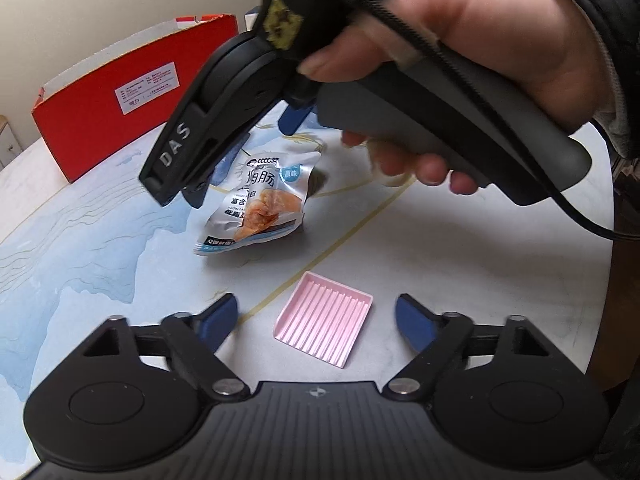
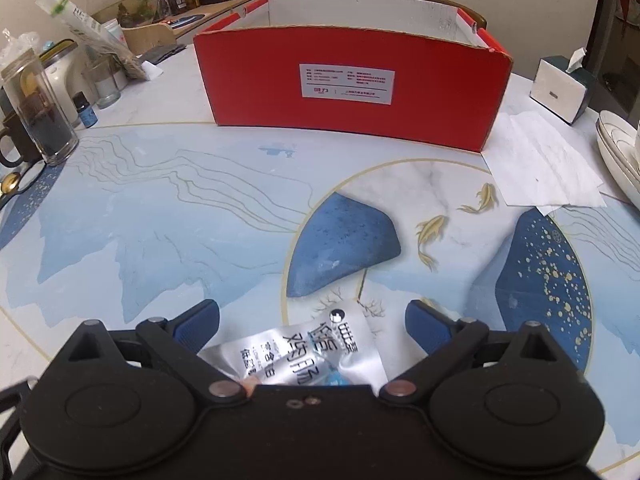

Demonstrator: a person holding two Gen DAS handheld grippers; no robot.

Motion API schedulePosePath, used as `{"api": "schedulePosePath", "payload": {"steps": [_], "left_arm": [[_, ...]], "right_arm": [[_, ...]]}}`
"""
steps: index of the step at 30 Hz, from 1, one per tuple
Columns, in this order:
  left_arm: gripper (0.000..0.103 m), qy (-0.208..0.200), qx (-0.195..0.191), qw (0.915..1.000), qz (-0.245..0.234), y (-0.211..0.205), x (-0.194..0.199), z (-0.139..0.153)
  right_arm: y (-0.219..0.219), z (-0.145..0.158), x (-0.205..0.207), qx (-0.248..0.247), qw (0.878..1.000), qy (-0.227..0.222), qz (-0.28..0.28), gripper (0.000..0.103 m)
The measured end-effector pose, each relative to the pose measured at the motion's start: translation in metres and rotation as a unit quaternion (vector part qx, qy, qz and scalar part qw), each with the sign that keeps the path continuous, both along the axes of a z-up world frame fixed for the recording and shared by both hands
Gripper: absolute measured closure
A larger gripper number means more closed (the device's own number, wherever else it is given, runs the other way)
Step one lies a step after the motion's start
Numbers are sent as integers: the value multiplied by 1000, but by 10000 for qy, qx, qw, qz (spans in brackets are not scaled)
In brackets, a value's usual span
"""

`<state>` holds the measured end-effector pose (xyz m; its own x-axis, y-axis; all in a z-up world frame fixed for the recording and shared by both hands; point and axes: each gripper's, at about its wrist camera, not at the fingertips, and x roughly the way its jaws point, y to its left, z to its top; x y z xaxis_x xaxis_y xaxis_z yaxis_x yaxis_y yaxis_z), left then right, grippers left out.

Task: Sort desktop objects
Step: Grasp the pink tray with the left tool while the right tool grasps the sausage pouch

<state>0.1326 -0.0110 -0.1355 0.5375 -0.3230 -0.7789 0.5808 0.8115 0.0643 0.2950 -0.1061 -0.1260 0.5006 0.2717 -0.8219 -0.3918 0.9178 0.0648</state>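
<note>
A silver snack packet point(image 1: 260, 204) lies on the patterned table; in the right wrist view it point(image 2: 304, 356) lies just under the gripper body. My right gripper point(image 2: 312, 328) is open and hovers over the packet with its blue fingers apart on either side; seen from the left wrist view point(image 1: 256, 140), it is above the packet's far end. My left gripper point(image 1: 316, 322) is open and empty, just above a pink ridged tray point(image 1: 326, 324) that lies between its fingertips. A red cardboard box point(image 2: 352, 84) stands open at the back, also visible in the left wrist view point(image 1: 132, 92).
Jars, a glass cup point(image 2: 44, 116) and a small blue bottle point(image 2: 86, 110) stand at the far left. A tissue box point(image 2: 560, 88), white paper napkins point(image 2: 544, 164) and stacked plates point(image 2: 620, 148) are at the right. The table edge point(image 1: 600, 280) curves at the right.
</note>
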Motion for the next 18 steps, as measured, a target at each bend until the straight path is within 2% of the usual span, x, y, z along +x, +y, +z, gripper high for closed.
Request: {"api": "schedulePosePath", "payload": {"steps": [5, 10, 14, 18], "left_arm": [[31, 45, -83, 9999, -80, 2, 1, -1], [33, 73, -94, 9999, -107, 1, 2, -1], [36, 139, -164, 9998, -51, 2, 2, -1], [47, 121, -177, 9997, -105, 0, 1, 0]], "right_arm": [[5, -7, -3, -178, 9998, -6, 96, 3], [-7, -16, -9, -197, 9996, 151, 167, 3], [-21, -18, -18, -305, 9988, 94, 366, 1], [-36, -17, -21, -308, 9985, 126, 428, 2]]}}
